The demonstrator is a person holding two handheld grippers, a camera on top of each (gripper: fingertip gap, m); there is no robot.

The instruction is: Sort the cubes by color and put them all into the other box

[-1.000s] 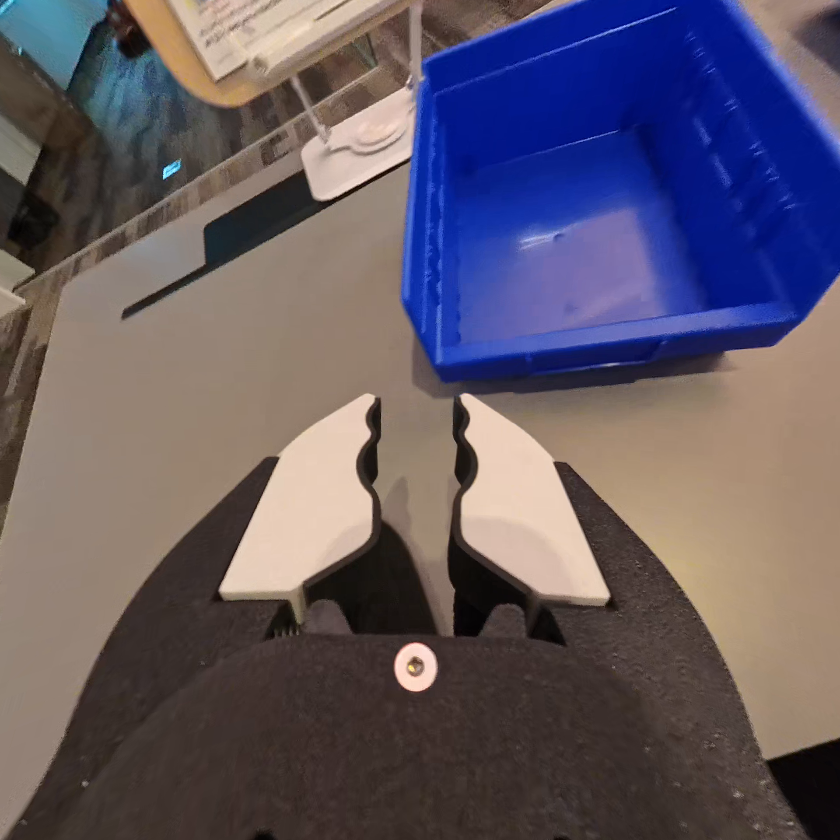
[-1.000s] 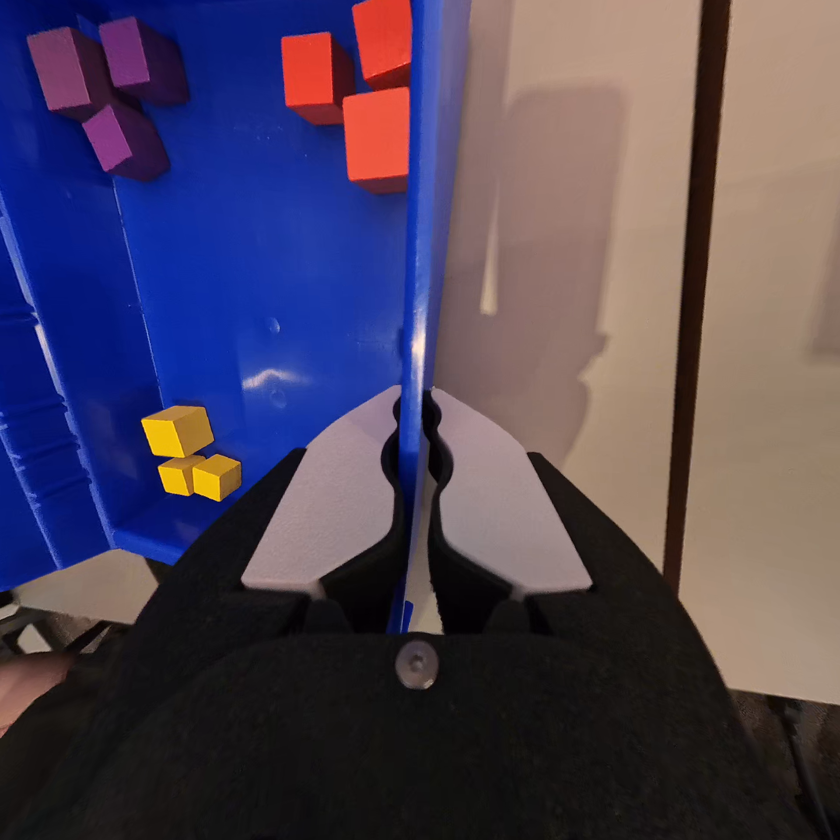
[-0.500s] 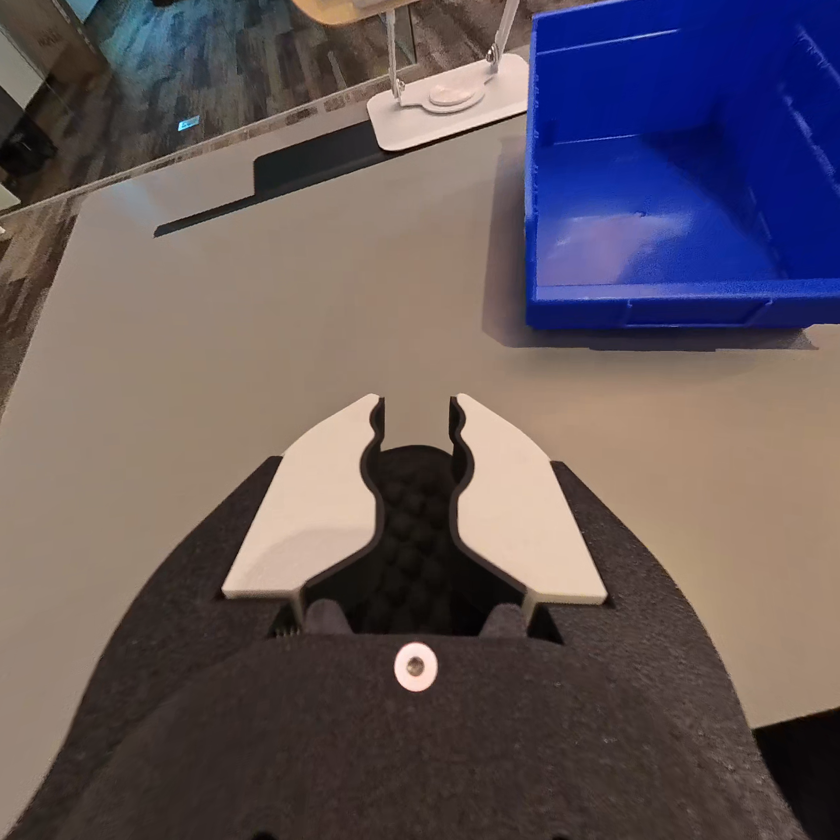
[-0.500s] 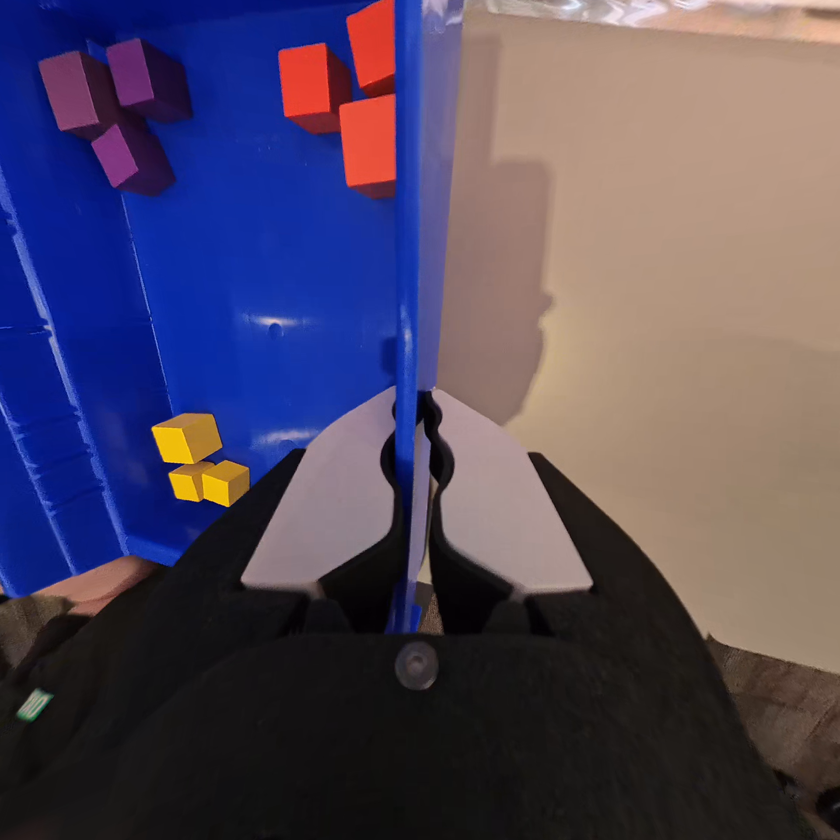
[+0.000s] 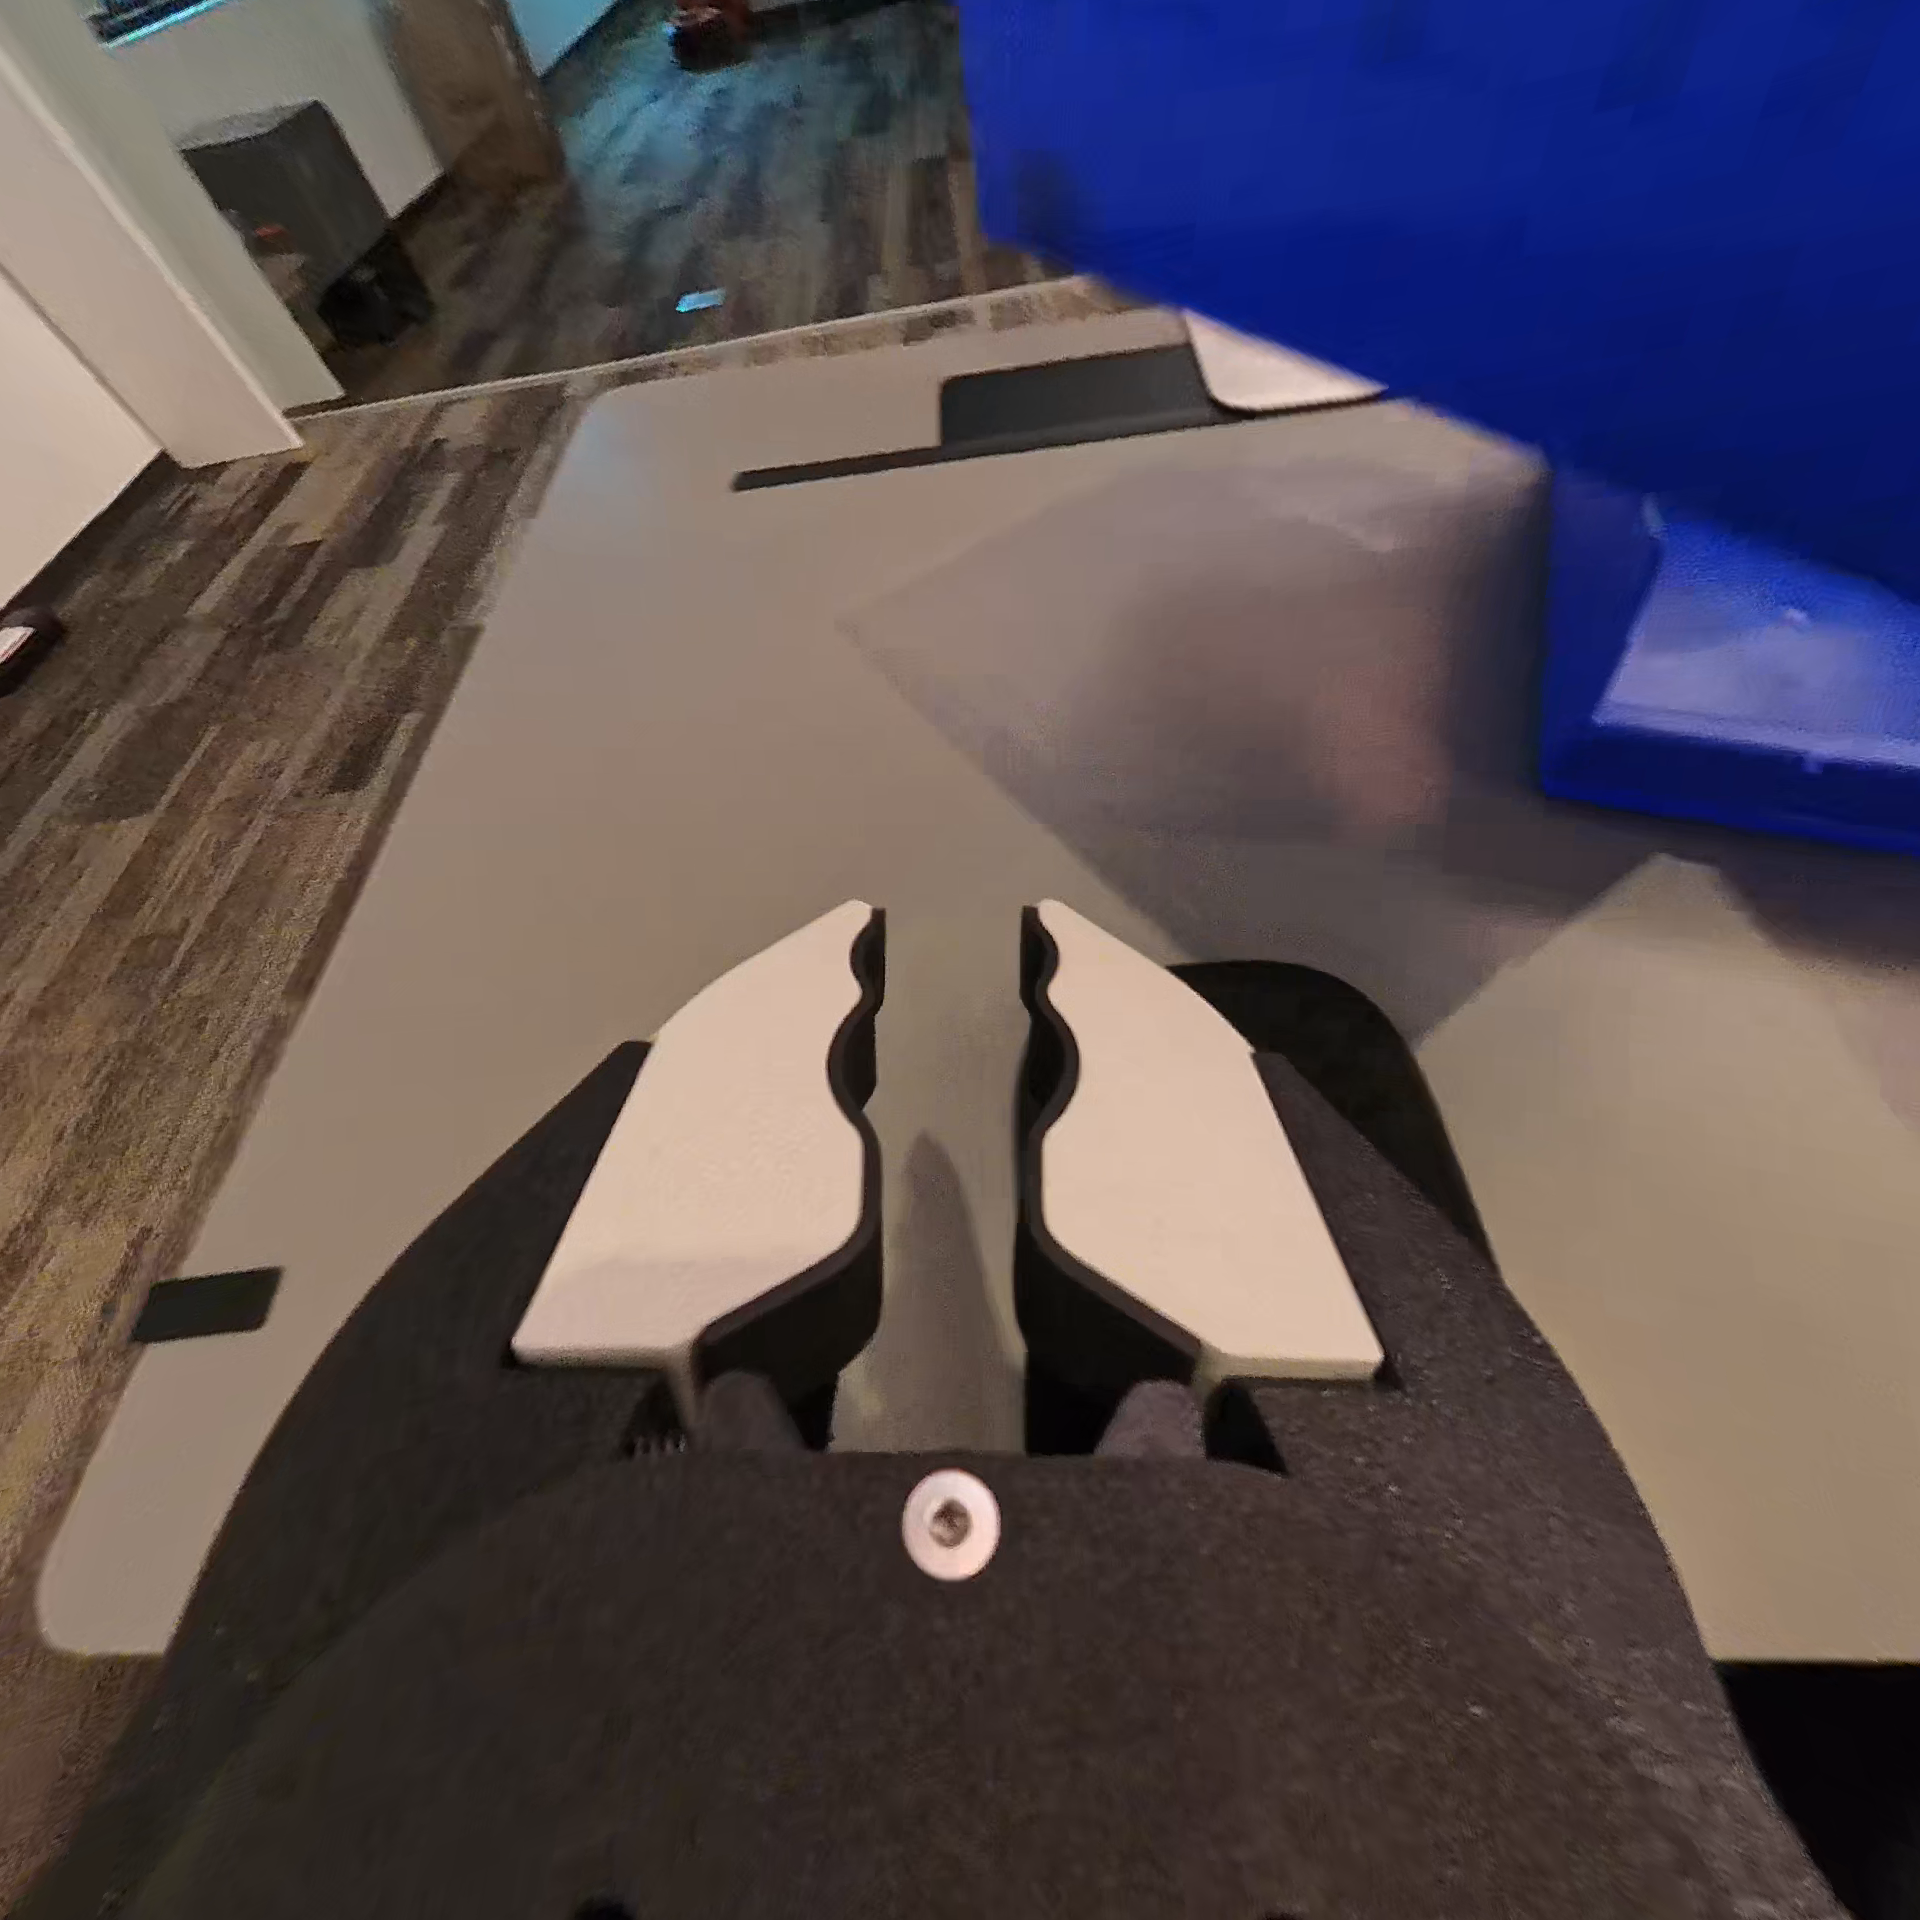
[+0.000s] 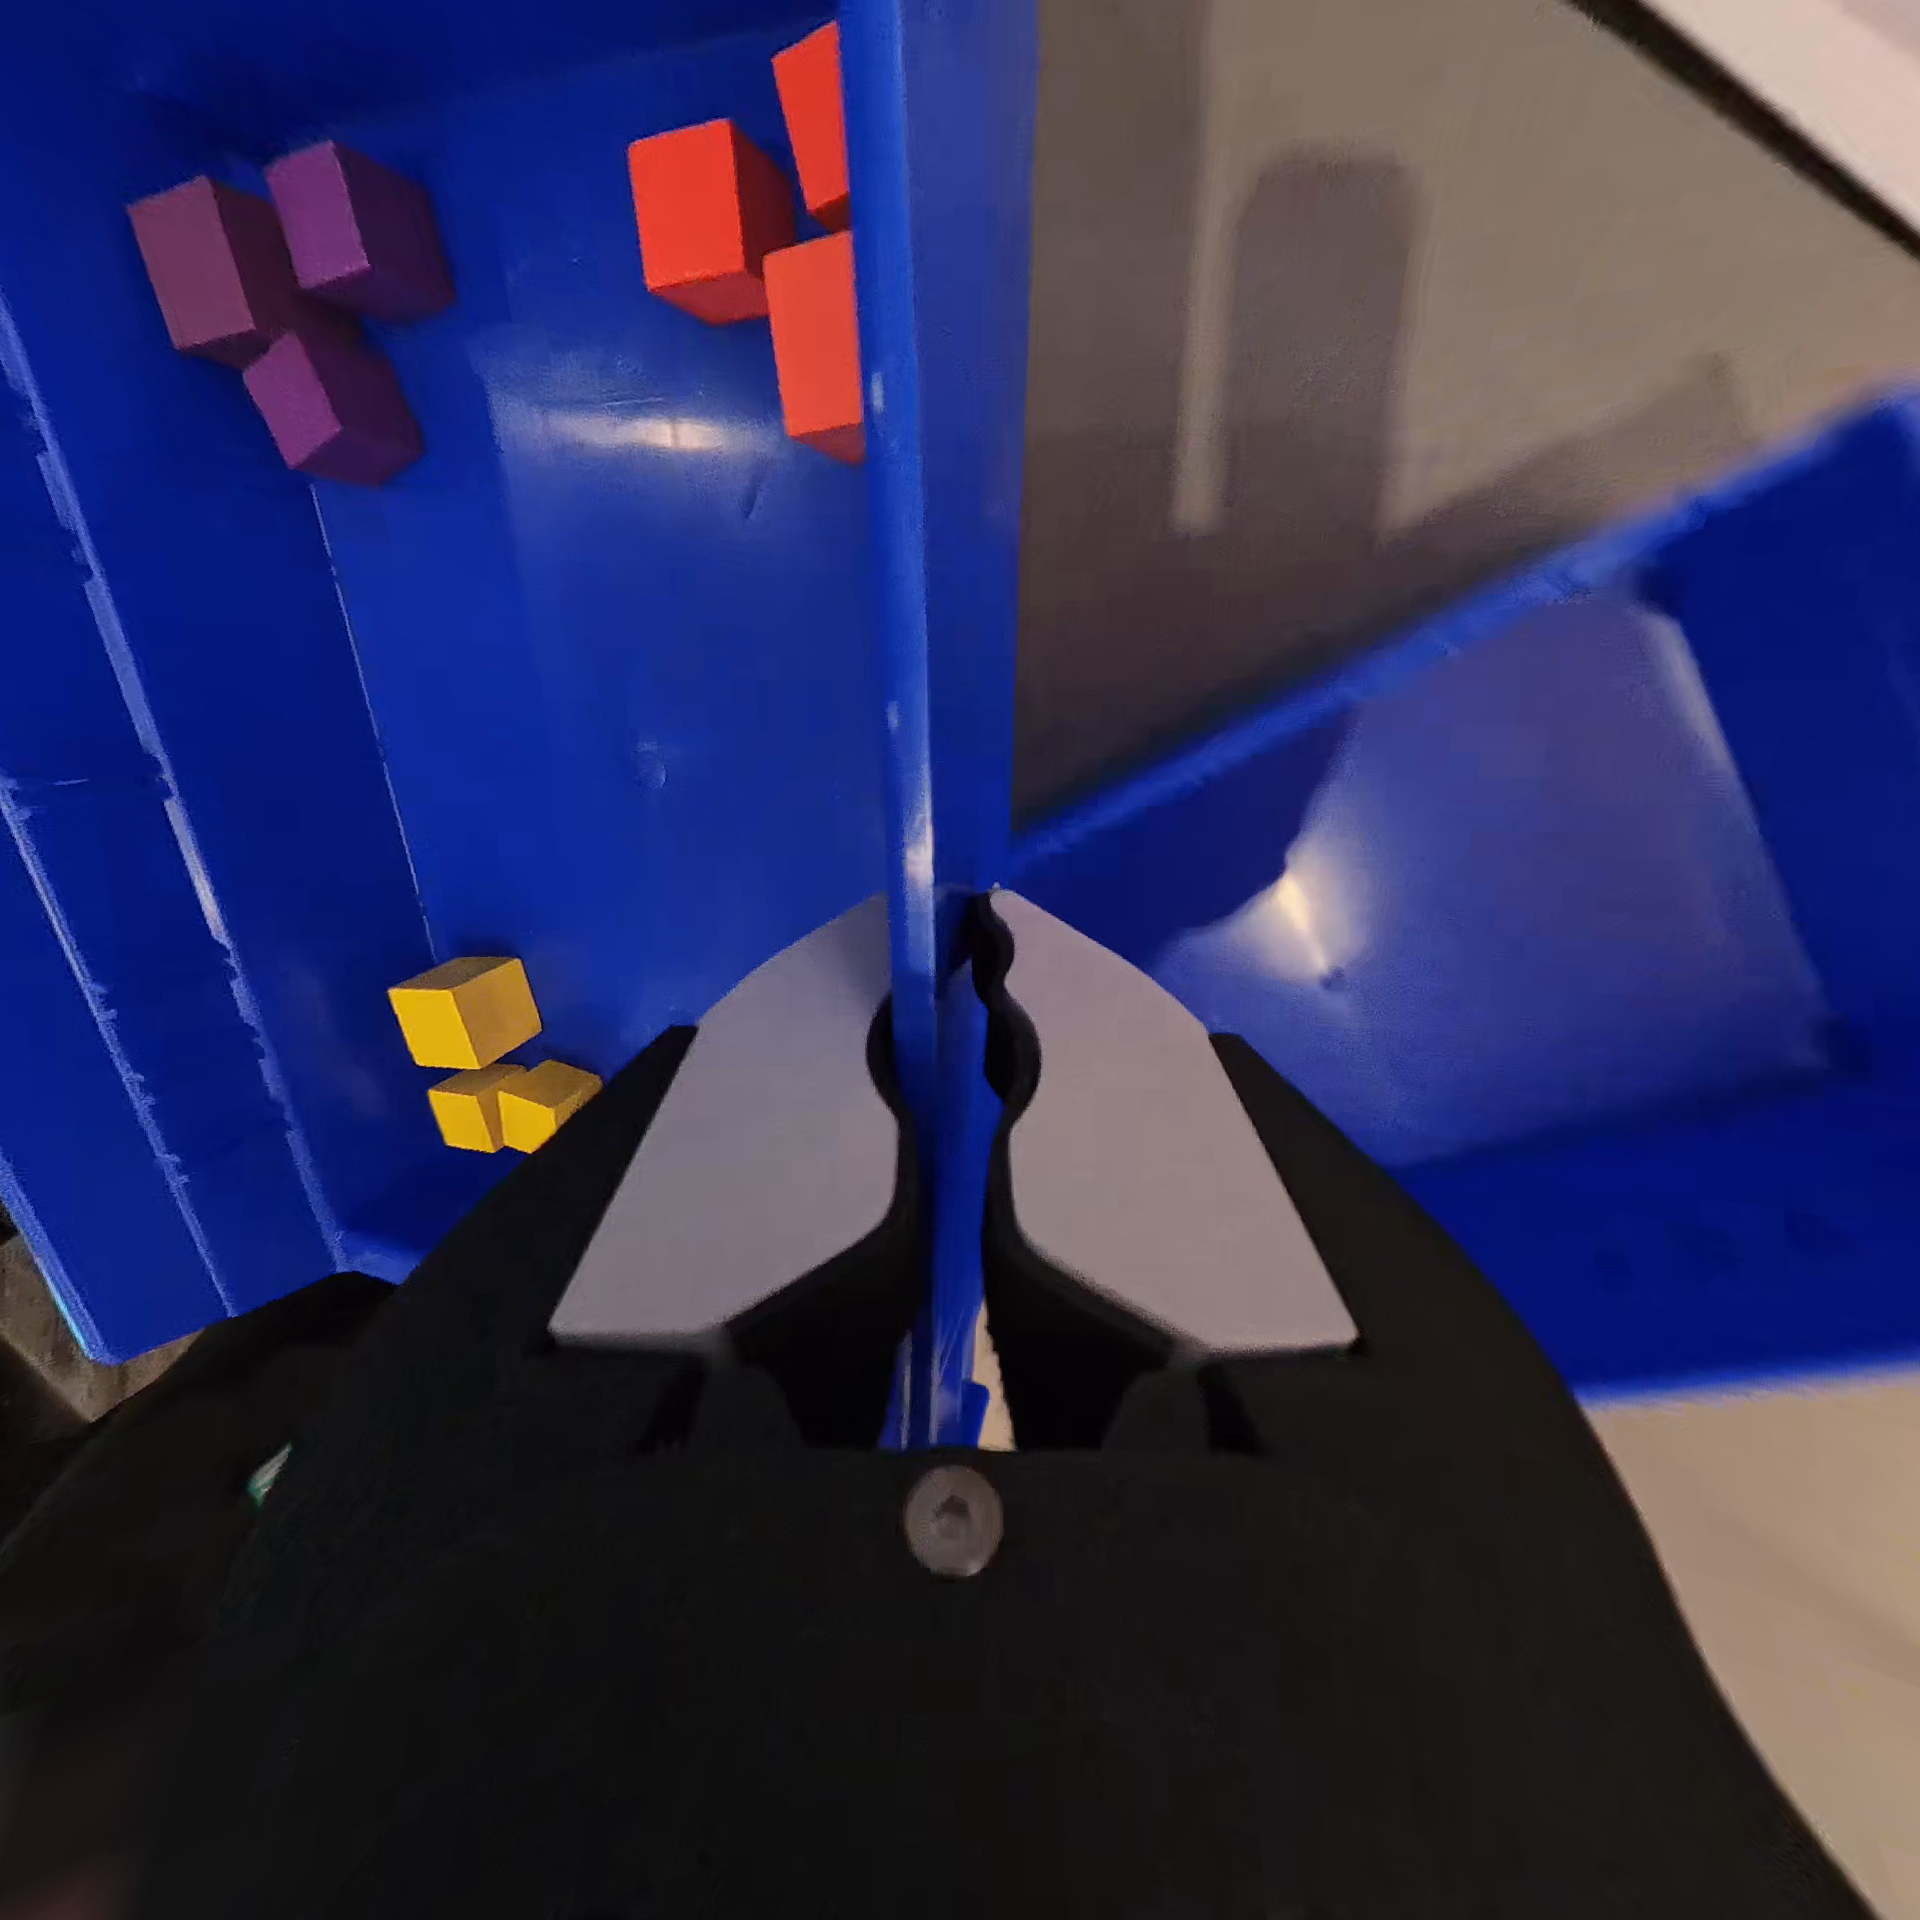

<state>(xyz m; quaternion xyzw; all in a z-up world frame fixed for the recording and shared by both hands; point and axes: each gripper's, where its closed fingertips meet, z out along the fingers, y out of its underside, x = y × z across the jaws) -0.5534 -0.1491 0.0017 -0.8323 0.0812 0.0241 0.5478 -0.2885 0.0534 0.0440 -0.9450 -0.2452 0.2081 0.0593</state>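
My right gripper [image 6: 940, 904] is shut on the side wall of a blue box [image 6: 623, 665] and holds it up. On that box's floor lie purple cubes [image 6: 301, 301], red cubes [image 6: 717, 218] and yellow cubes [image 6: 478, 1049], grouped by colour. A second blue box [image 6: 1558, 935], empty, stands on the grey table just right of and below the held one. In the left wrist view the held box [image 5: 1455, 156] fills the upper right, blurred, above the empty box [image 5: 1745, 686]. My left gripper [image 5: 951, 914] is open and empty over the table, left of both boxes.
The grey table [image 5: 675, 779] has a dark slot [image 5: 1039, 416] near its far edge and a small dark tab [image 5: 208, 1299] at its left edge. Patterned floor [image 5: 208, 779] lies to the left, with white walls and a dark bin [image 5: 291, 197] beyond.
The held box with its cubes has moved over to the empty box, which now shows in the right wrist view. My left gripper has drawn away to the left, still open.
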